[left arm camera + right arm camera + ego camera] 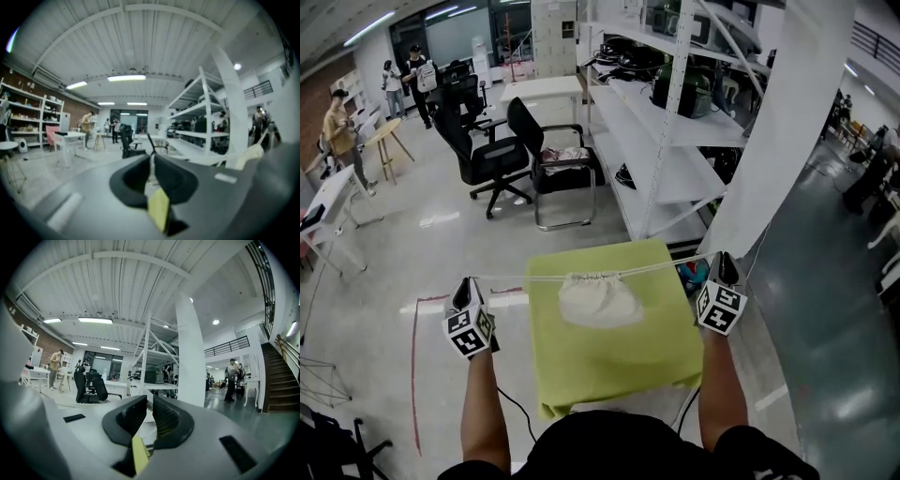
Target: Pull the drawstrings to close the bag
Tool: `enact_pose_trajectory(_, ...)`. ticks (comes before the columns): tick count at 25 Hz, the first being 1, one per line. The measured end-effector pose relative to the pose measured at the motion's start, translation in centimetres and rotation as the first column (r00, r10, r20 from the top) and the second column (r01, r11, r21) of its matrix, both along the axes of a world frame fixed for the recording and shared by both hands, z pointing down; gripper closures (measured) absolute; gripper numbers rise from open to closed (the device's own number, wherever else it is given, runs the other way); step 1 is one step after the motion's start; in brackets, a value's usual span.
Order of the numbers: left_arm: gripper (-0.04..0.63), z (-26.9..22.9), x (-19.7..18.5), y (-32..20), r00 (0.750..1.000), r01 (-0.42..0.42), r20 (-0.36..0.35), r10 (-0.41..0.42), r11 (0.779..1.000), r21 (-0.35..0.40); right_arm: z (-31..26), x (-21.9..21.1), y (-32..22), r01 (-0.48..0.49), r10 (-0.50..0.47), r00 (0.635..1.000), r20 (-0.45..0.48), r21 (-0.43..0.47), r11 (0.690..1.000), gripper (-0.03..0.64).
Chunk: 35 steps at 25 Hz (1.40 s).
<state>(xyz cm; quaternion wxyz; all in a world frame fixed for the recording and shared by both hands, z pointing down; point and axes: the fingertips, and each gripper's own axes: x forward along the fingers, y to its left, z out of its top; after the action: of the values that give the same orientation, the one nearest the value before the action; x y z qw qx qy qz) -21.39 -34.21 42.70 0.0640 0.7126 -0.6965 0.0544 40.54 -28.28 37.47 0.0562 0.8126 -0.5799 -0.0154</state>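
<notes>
A white drawstring bag (pixel 598 300) lies on the yellow-green table (pixel 619 361), its mouth gathered into a tight ruffle at the far edge. From that mouth a white drawstring (pixel 525 277) runs taut to the left and another (pixel 666 265) to the right. My left gripper (pixel 467 287) is held out beyond the table's left edge, shut on the left string; a pale cord shows between its jaws (pixel 151 164). My right gripper (pixel 727 264) hangs past the right edge, shut on the right string (pixel 149 417). The bag (pixel 251 153) appears cream at the right of the left gripper view.
White metal shelving (pixel 666 141) with gear stands behind the table, and a white column (pixel 787 131) rises at the right. Black office chairs (pixel 492 155) are beyond on the pale floor. People (pixel 342 127) stand far left. Red tape (pixel 414 375) marks the floor.
</notes>
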Motion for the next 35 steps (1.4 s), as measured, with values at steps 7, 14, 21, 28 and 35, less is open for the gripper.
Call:
enact_pose_trajectory(7,0.56,-1.1,2.8,-3.5,0.997,-0.067,0.05,0.067,0.998,-0.001,-1.1,-2.4,-3.7,0.077,-0.078,0.995,-0.055,-0.013,0.997,0.578)
enact_pose_trajectory(14,0.558,-2.4,7.6,-10.4,0.982,-0.138,0.132,0.135,0.99,0.011,-1.4,-6.9,-11.2,0.168,-0.174,0.974,-0.143,-0.05,0.985,0.578)
enact_pose_trajectory(21,0.558,-8.5,9.6,-17.0,0.972,-0.175,0.174,0.158,0.981,0.081,-6.7,-11.3,-17.9,0.216,-0.214,0.938,-0.273,-0.024,0.976,0.579)
enact_pose_trajectory(28,0.557,-7.6,12.8,-16.6,0.946,-0.268,0.194,0.259,0.963,0.022,-6.7,-14.0,-18.8,0.258,-0.258,0.908,-0.33,-0.042,0.965,0.578)
enact_pose_trajectory(35,0.557,0.4,15.2,-12.9,0.923,-0.317,0.188,0.335,0.941,-0.121,1.3,-17.3,-16.2,0.33,-0.387,0.855,-0.344,-0.214,0.919,0.578)
